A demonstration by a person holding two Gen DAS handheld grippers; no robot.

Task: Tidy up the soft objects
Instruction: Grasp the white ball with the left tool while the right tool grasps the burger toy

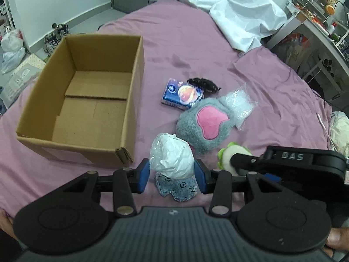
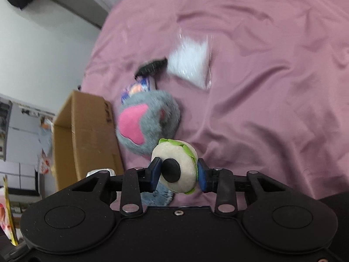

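Observation:
My left gripper is shut on a white soft ball wrapped in clear plastic, held just above a small denim pouch on the pink bedsheet. My right gripper is shut on a cream plush eye toy with a green rim and black pupil; it also shows in the left wrist view. A grey furry plush with a pink heart lies between them, also in the right wrist view. An open, empty cardboard box stands to the left.
A blue printed packet, a black hair clip and a clear bag of white filling lie beyond the plush. A white sheet is piled at the far end of the bed. Shelves and bags flank the bed.

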